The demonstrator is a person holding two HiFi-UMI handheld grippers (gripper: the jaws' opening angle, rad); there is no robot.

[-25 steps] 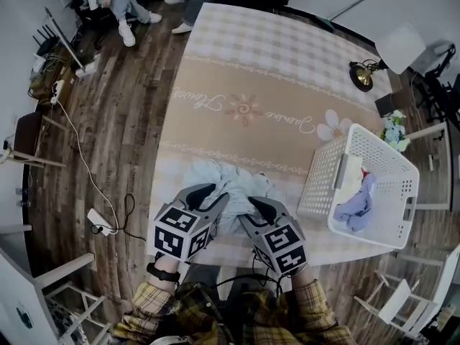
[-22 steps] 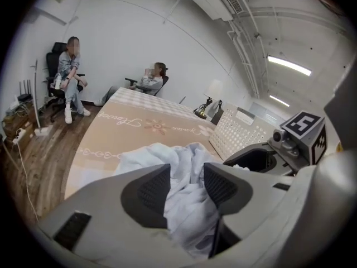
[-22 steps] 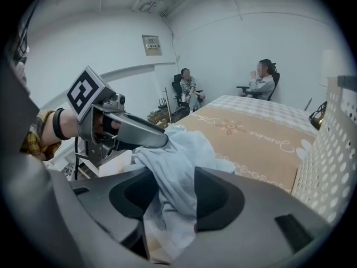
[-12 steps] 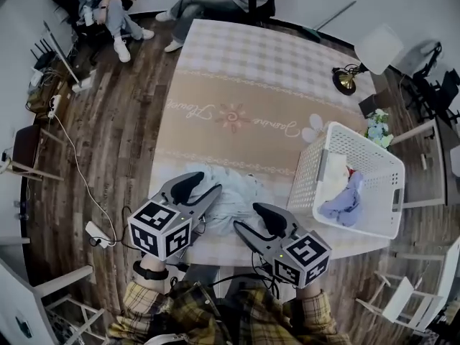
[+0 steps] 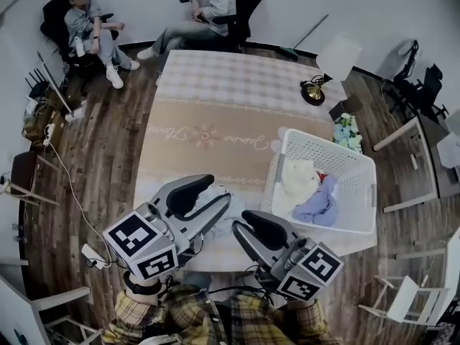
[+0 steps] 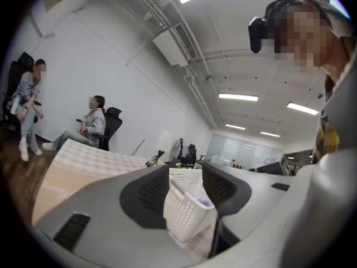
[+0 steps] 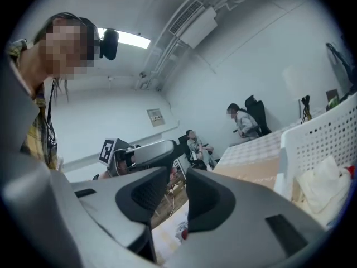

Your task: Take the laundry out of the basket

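- Head view: checked tabletop (image 5: 215, 99) on a wood floor (image 5: 108, 142), two seated people (image 5: 208, 6) beyond it.
- One white basket (image 5: 316, 136) at its right edge, cream cloth (image 5: 297, 185) and blue cloth (image 5: 316, 208) inside; one pale garment (image 5: 220, 225) lies left of it.
- My left gripper (image 5: 219, 189) and right gripper (image 5: 238, 220): jaws apart, just been closing, nothing between.

pale garment (image 5: 224, 220) half hidden behind left gripper (image 5: 218, 190)
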